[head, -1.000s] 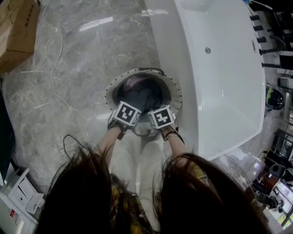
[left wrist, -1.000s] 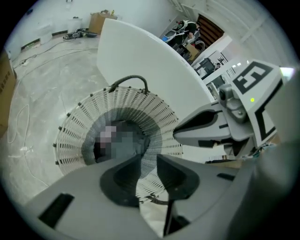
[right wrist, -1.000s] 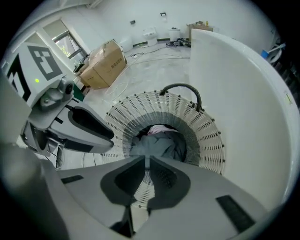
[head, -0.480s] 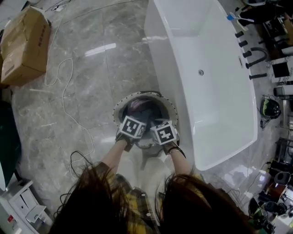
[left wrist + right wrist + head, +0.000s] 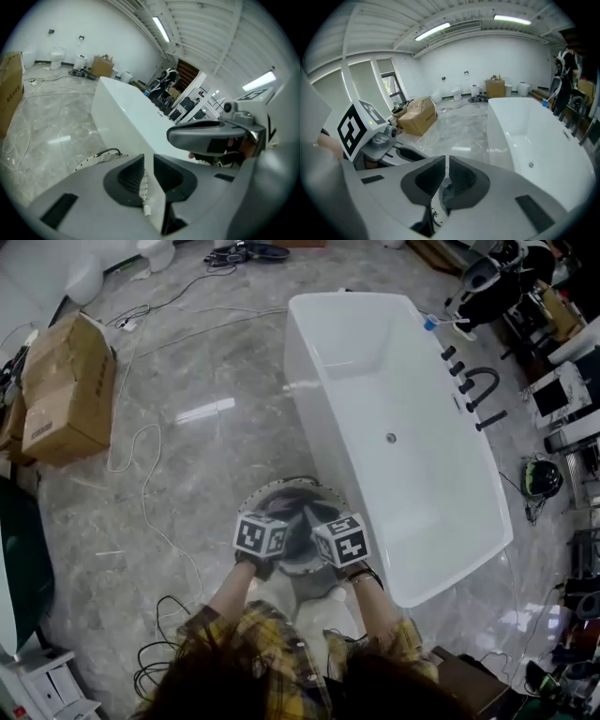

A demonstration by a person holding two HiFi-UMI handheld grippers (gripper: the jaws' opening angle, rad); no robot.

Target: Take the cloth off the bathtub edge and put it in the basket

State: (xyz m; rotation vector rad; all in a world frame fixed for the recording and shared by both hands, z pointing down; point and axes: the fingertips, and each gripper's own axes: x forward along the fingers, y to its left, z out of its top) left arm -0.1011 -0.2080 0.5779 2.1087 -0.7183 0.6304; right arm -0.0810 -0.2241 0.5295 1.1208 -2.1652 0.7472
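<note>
The dark cloth (image 5: pixel 298 512) lies bundled inside the round basket (image 5: pixel 255 501), which stands on the grey marble floor (image 5: pixel 206 381) just beside the near end of the white bathtub (image 5: pixel 375 362). The tub's edge is bare. Both grippers hang side by side above the near rim of the basket, their marker cubes turned up toward the head camera, held out by arms in yellow plaid sleeves (image 5: pixel 272 643). The left gripper (image 5: pixel 148 159) has just been closing its jaws and they now stand a narrow slit apart. Through that slit a strip of the basket's speckled rim shows below, but nothing sits gripped between the pads. The right gripper (image 5: pixel 446 159) has its jaws drawn all but together, leaving only a hairline gap, and it holds nothing. From the left gripper view the tub's long outer wall runs away behind the jaws. A cardboard box (image 5: pixel 66 390) sits on the floor well apart from the basket, off to the left.
</note>
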